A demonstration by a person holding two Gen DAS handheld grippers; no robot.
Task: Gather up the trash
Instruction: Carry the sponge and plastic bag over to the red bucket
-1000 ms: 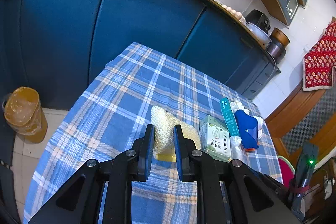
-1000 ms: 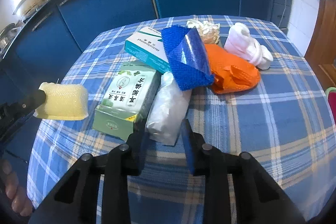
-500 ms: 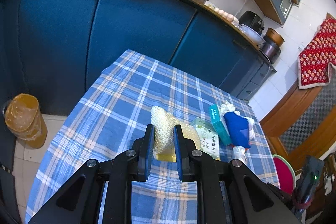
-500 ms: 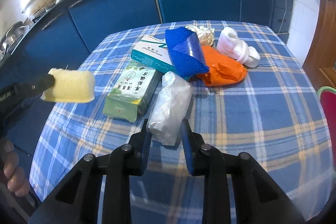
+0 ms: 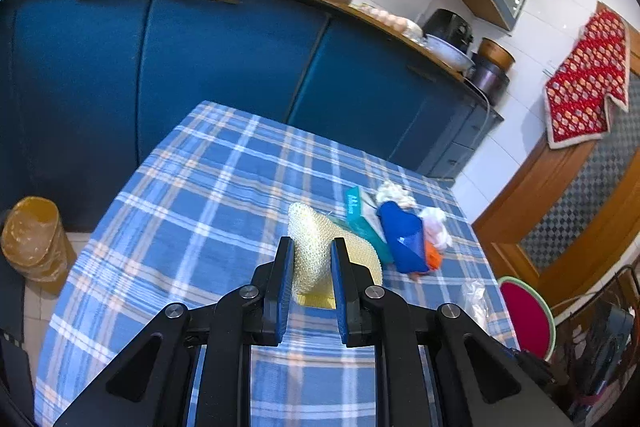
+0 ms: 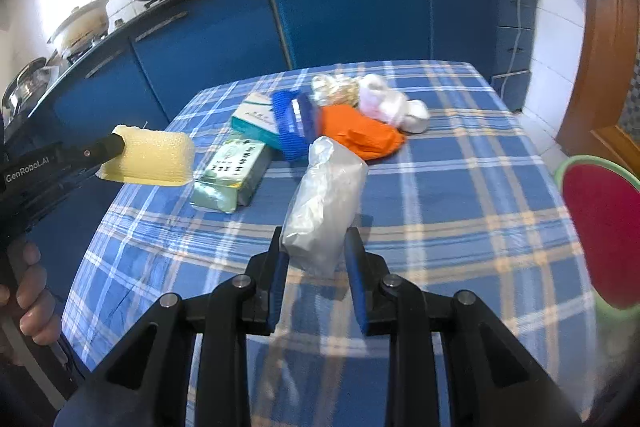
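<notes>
My left gripper (image 5: 310, 255) is shut on a pale yellow sponge (image 5: 320, 251), held up above the blue plaid tablecloth (image 5: 208, 211). The same sponge (image 6: 152, 157) shows at the left of the right wrist view, clamped by the left gripper's black fingers (image 6: 100, 149). My right gripper (image 6: 316, 247) is shut on a crumpled clear plastic bag (image 6: 326, 195), lifted off the cloth. On the table lie a green box (image 6: 232, 173), a teal box (image 6: 256, 117), a blue wrapper (image 6: 294, 123), an orange bag (image 6: 360, 133) and white wads (image 6: 394, 103).
Blue kitchen cabinets (image 5: 216, 67) stand close behind the table, with pans on the counter. A brown bin (image 5: 34, 239) sits on the floor at the left. A red stool with a green rim (image 6: 604, 223) stands by the table's right side. A hand (image 6: 28, 303) grips the left tool.
Both grippers have pulled back and risen with their loads. The plastic bag has come up off the table, and the trash pile looks smaller and farther away.
</notes>
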